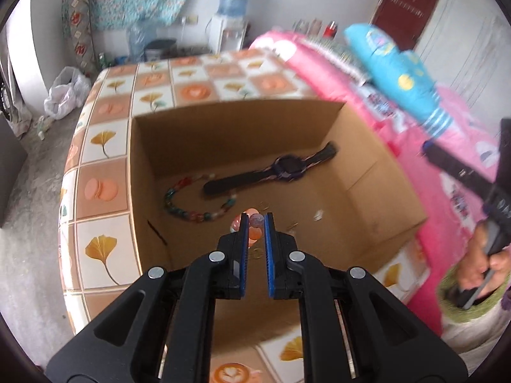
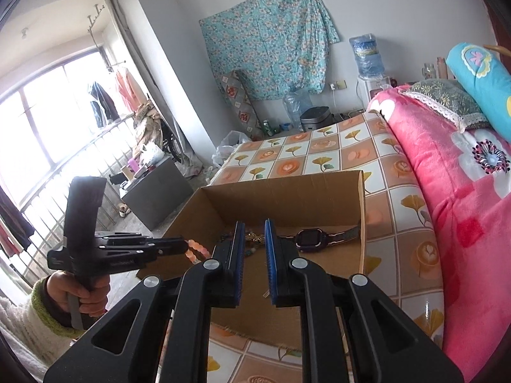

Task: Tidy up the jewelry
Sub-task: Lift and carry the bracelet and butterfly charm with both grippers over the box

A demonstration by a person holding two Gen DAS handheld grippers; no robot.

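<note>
An open cardboard box (image 1: 223, 127) sits on the tile-patterned bed cover. On its floor lie a dark purple watch (image 1: 287, 167), a multicolour bead bracelet (image 1: 188, 207) and thin gold bits. My left gripper (image 1: 257, 218) hangs over the box's near side, shut on a pink-orange bead bracelet (image 1: 255, 233). The right wrist view shows the same left gripper (image 2: 183, 244) with the beads (image 2: 196, 250) dangling from its tip. My right gripper (image 2: 254, 223) points into the box (image 2: 281, 188) towards the watch (image 2: 308, 237). Its jaws are nearly together, and I make out nothing held.
A pink flowered blanket (image 2: 463, 207) and a blue pillow (image 2: 479, 73) pile up to the right of the box. The patterned cover (image 1: 105, 140) stretches behind and to the left. Beyond it are bare floor, a plastic bag (image 1: 64, 92) and a water dispenser (image 1: 233, 3).
</note>
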